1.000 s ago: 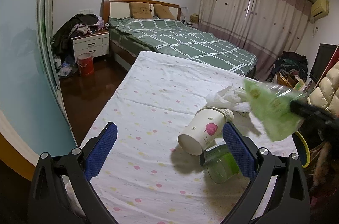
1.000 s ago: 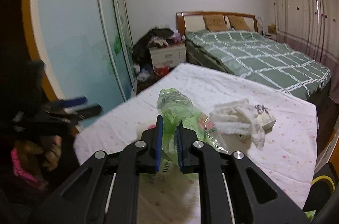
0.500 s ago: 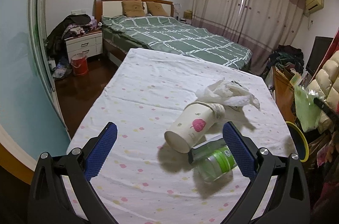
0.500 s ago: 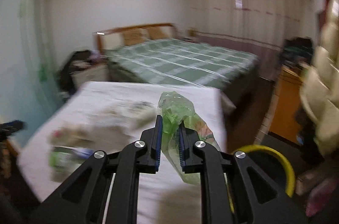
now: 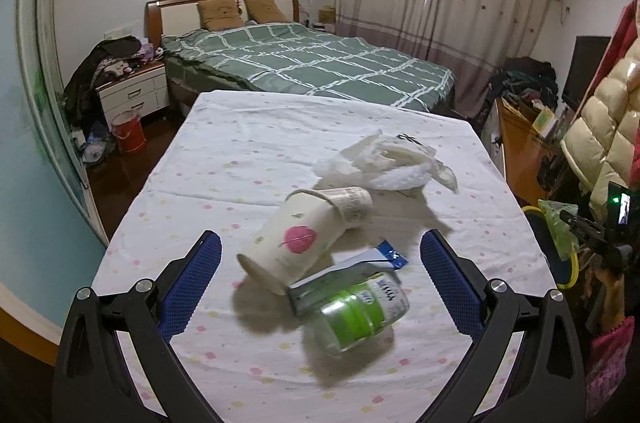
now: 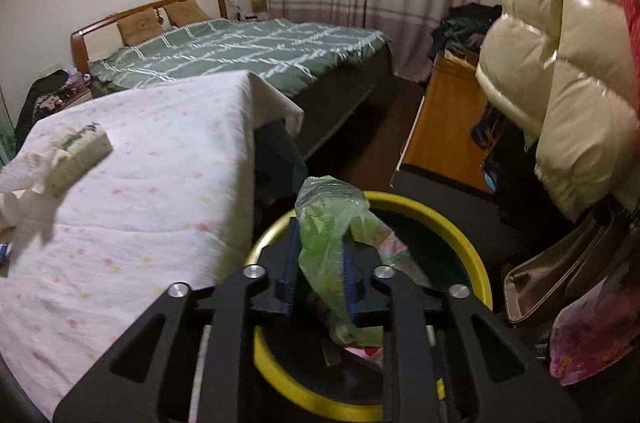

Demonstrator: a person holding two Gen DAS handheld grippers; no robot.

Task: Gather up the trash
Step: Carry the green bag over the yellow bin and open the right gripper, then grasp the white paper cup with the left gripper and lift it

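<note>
My right gripper [image 6: 319, 243] is shut on a green plastic bag [image 6: 332, 219] and holds it over a yellow-rimmed trash bin [image 6: 472, 255] beside the table. It also shows far right in the left wrist view [image 5: 562, 223]. My left gripper [image 5: 320, 275] is open above the table [image 5: 224, 159]. Between its fingers lie a tipped white paper cup [image 5: 292, 243], a clear green-labelled jar [image 5: 356, 311] and a foil wrapper [image 5: 360, 261]. Crumpled white tissue [image 5: 388, 159] lies beyond them.
A green-quilted bed [image 5: 312, 63] stands behind the table. A nightstand [image 5: 134, 95] and a red bucket [image 5: 128, 131] are at the left. A cream puffer jacket [image 6: 552, 63] hangs at the right above an orange cabinet [image 6: 440, 127] and bags.
My right gripper has swung the green bag from above the table to the right, over the yellow-rimmed bin. My left gripper has moved a little closer to the cup and jar.
</note>
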